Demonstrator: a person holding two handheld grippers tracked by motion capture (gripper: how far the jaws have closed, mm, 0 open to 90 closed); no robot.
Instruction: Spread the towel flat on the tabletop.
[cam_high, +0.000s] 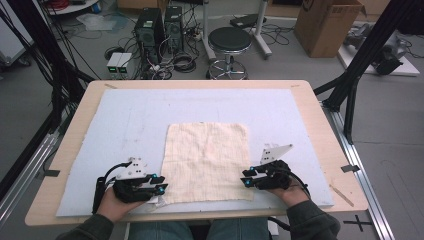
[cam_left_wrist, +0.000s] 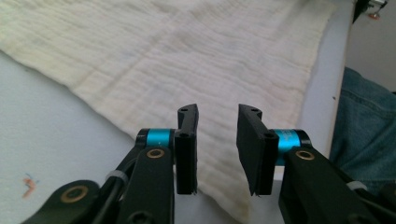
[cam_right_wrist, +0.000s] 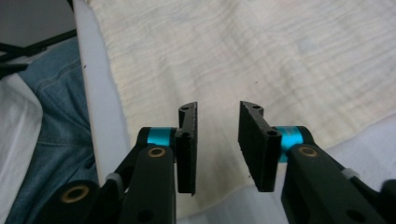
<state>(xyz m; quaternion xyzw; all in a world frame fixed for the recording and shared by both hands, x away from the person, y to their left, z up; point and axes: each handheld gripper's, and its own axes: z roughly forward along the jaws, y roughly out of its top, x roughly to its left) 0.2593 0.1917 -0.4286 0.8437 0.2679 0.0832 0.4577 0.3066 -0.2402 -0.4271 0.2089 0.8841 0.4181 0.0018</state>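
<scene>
A cream, faintly checked cloth (cam_high: 207, 160) lies flat on the white mat (cam_high: 125, 120), near the table's front edge. My left gripper (cam_high: 161, 183) rests at the cloth's near left corner, pointing right. In the left gripper view the jaws of the left gripper (cam_left_wrist: 217, 112) stand apart over the cloth (cam_left_wrist: 187, 56), pinching nothing. My right gripper (cam_high: 246, 177) sits at the near right corner, pointing left. The right gripper (cam_right_wrist: 217, 109) has its jaws apart too, hovering over the cloth's (cam_right_wrist: 280, 56) edge with no fold between them.
The mat covers most of the wooden table (cam_high: 312, 107). Behind the table stand a black stool (cam_high: 229, 42), computer towers (cam_high: 150, 27) with cables, and a cardboard box (cam_high: 327, 25). Black frame posts (cam_high: 352, 85) flank the table. The person's jeans (cam_left_wrist: 364, 121) lie past the near edge.
</scene>
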